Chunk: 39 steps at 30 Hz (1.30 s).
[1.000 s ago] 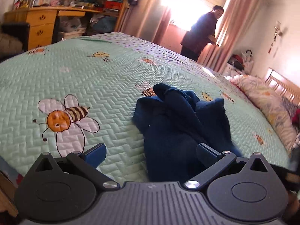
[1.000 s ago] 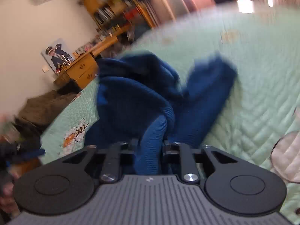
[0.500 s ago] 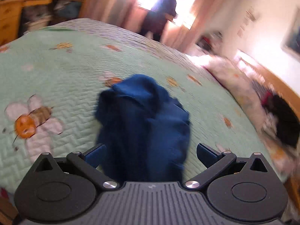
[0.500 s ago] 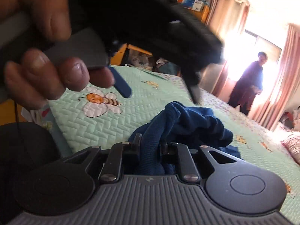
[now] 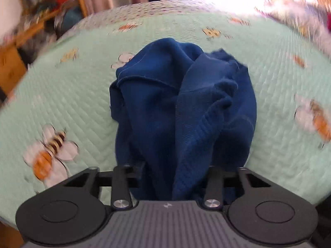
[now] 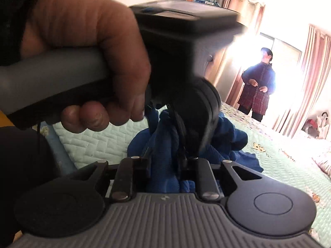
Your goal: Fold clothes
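Observation:
A crumpled dark blue knit garment [image 5: 182, 103] lies bunched on the mint green bee-print bedspread [image 5: 72, 103]. My left gripper [image 5: 171, 177] is shut on a fold of the garment's near edge; its fingertips are buried in the cloth. My right gripper [image 6: 165, 171] is shut on another part of the same garment [image 6: 227, 136]. In the right wrist view the left gripper's body and the hand holding it [image 6: 93, 62] sit just in front, close above the cloth, hiding much of it.
A person [image 6: 258, 82] stands by the bright window with pink curtains at the far side of the bed. A wooden desk and shelves [image 5: 31, 20] stand at the left. Pillows and bedding [image 6: 322, 155] lie at the right edge.
My left gripper has closed on the blue garment; its fingers were wide open before. The left gripper has come close in front of the right one. The right stays shut on the cloth.

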Available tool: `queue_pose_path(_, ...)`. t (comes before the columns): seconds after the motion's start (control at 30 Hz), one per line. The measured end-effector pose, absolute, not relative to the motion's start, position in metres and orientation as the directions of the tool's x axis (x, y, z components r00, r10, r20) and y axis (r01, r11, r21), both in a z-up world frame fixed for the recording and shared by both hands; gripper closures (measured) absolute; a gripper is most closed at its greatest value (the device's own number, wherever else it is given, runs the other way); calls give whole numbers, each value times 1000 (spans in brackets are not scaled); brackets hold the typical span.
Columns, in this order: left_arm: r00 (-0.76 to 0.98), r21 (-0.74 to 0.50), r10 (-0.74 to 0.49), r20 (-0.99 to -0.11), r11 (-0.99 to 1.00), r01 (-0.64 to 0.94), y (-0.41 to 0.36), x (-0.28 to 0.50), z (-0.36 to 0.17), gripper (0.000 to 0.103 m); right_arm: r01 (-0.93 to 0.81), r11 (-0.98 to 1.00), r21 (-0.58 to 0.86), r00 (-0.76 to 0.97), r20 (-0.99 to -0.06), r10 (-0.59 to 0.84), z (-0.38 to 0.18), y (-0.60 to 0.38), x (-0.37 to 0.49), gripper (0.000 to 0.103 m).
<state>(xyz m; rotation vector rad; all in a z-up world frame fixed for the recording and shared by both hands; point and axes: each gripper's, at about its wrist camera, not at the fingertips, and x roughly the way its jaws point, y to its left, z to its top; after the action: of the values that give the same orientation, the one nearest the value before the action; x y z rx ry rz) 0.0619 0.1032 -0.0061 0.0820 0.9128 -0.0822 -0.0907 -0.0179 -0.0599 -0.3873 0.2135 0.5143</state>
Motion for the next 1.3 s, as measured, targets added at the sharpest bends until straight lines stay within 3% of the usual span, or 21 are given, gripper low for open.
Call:
queue_pose_path(0.03, 620, -3, -58, -782, 996, 88, 110, 61, -3, 74, -522, 806, -281, 847, -287, 448, -57, -23, -91, 69)
queue_pose_path(0.13, 657, -99, -105, -747, 994, 47, 129, 60, 11, 78, -530, 834, -152, 835, -264, 483, -48, -51, -89, 57)
queue_pose_path(0.23, 705, -115, -92, -703, 993, 15, 134, 64, 19, 81, -480, 874, 78, 838, -256, 483, -31, -85, -81, 38)
queue_pose_path(0.3, 722, -131, -94, -686, 991, 5, 138, 68, 21, 81, -403, 862, 306, 820, -297, 489, -27, -115, -55, 22)
queue_pose_path(0.37, 731, -136, -93, -675, 991, 1, 140, 71, 22, 81, -286, 810, 512, 784, -360, 505, -35, -140, -23, 22)
queue_pose_path(0.47, 740, -154, -108, -664, 988, 6, 143, 67, 23, 81, -102, 696, 711, 741, -412, 530, -62, -160, 18, 22)
queue_pose_path(0.6, 746, -167, -111, -656, 986, 0, 146, 59, 22, 81, 108, 481, 870, 700, -410, 584, -107, -171, 63, 23)
queue_pose_path(0.67, 747, -174, -115, -655, 985, -2, 148, 59, 20, 81, 129, 440, 889, 706, -394, 589, -121, -167, 78, 30)
queue_pose_path(0.77, 745, -178, -116, -657, 984, -3, 150, 64, 18, 81, 85, 461, 883, 678, -390, 623, -123, -160, 103, 93)
queue_pose_path(0.83, 752, -183, -116, -649, 983, -7, 152, 67, 22, 81, 51, 484, 873, 704, -376, 603, -105, -163, 109, 94)
queue_pose_path(0.9, 766, -196, -118, -632, 980, -11, 156, 70, 31, 81, -26, 495, 869, 770, -298, 564, -67, -173, 105, 94)
queue_pose_path(1.17, 815, -326, -267, -515, 940, 102, 137, 59, 65, 77, -368, 570, 734, 911, 163, 379, 127, -255, 28, 94)
queue_pose_path(1.23, 799, -347, -300, -521, 930, 122, 125, 55, 56, 74, -369, 609, 702, 924, 206, 322, 141, -276, 2, 94)
queue_pose_path(1.3, 766, -342, -324, -555, 928, 145, 110, 53, 39, 74, -270, 686, 675, 959, 123, 256, 130, -291, -10, 94)
